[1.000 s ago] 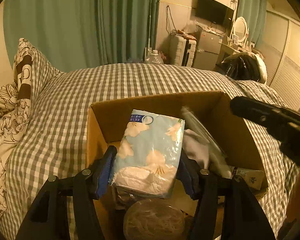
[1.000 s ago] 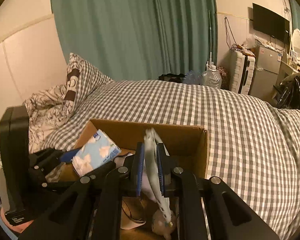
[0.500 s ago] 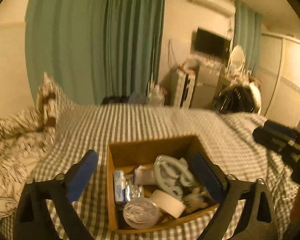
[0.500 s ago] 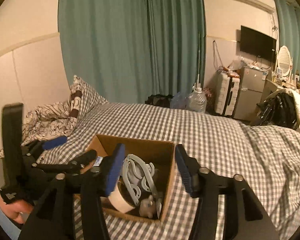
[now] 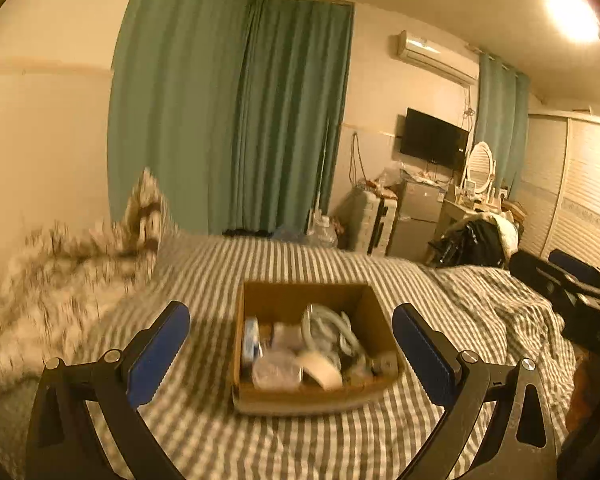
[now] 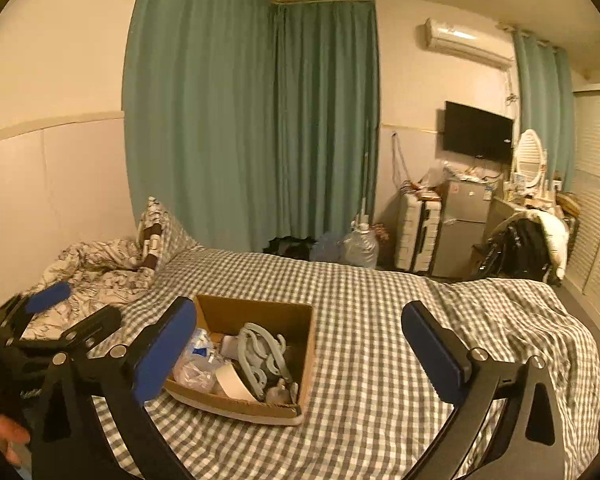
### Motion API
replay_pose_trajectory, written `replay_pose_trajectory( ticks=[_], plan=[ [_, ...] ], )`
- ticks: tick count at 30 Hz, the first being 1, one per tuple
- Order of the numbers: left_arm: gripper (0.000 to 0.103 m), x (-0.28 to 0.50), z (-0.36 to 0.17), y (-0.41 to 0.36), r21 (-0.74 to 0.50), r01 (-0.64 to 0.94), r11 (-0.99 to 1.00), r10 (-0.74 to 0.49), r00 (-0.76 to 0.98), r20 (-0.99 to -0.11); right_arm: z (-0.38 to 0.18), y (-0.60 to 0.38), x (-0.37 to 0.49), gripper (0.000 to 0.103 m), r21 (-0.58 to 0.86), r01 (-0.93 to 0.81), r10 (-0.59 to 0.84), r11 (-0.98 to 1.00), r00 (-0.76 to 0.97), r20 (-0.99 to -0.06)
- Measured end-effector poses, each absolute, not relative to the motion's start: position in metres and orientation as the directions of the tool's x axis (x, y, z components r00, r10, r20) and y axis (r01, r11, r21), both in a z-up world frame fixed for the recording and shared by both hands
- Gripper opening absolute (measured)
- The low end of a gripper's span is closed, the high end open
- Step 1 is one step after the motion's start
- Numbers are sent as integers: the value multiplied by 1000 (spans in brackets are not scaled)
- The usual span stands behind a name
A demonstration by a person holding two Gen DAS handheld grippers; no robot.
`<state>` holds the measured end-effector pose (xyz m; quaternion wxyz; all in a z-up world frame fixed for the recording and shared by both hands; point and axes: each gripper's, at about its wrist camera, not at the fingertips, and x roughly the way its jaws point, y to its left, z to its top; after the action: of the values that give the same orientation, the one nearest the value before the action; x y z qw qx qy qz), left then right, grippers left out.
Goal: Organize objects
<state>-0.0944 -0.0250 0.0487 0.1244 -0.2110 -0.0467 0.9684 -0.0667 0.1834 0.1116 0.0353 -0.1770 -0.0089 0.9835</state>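
Note:
An open cardboard box [image 5: 364,304] [image 6: 256,312] sits on the checked bed cover. It holds a blue tissue pack [image 5: 250,338], grey plastic hangers [image 6: 260,350], a roll of tape [image 5: 322,372] and other small items. My left gripper [image 5: 290,340] is open and empty, held back from the box and above the bed. My right gripper [image 6: 298,340] is open and empty, also pulled back, with the box between its fingers in view. The left gripper shows at the left edge of the right wrist view [image 6: 48,300].
The bed [image 6: 380,300] has a patterned quilt and pillow [image 6: 100,264] at its left end. Green curtains [image 6: 260,120] hang behind. A water bottle [image 6: 360,246], a suitcase, a small fridge [image 6: 464,228], a TV and a wardrobe stand at the far right.
My left gripper let go of the tissue pack and my right let go of the grey hangers into the box. Both opened and drew back and up from the box.

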Motion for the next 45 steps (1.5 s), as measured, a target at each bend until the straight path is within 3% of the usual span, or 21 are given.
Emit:
replay_pose_trajectory(
  ticks=[4, 7, 13, 45],
  plan=[
    [103, -85, 26, -26, -116, -187, -975, 219, -889, -403, 70, 189, -59, 103, -31, -157, 159, -987, -936, -315],
    [103, -85, 23, -20, -48, -170, -984, 175, -908, -381, 47, 191, -76, 103, -41, -145, 150, -989, -910, -386],
    [103, -88, 16, -18, -60, -182, -981, 191, -897, -398, 35, 190, -83, 103, -50, -146, 154, -988, -904, -399],
    [103, -92, 8, -10, -33, -203, -979, 197, -876, -441, 31, 182, -78, 103, -92, -126, 153, -988, -902, -404]
  ],
)
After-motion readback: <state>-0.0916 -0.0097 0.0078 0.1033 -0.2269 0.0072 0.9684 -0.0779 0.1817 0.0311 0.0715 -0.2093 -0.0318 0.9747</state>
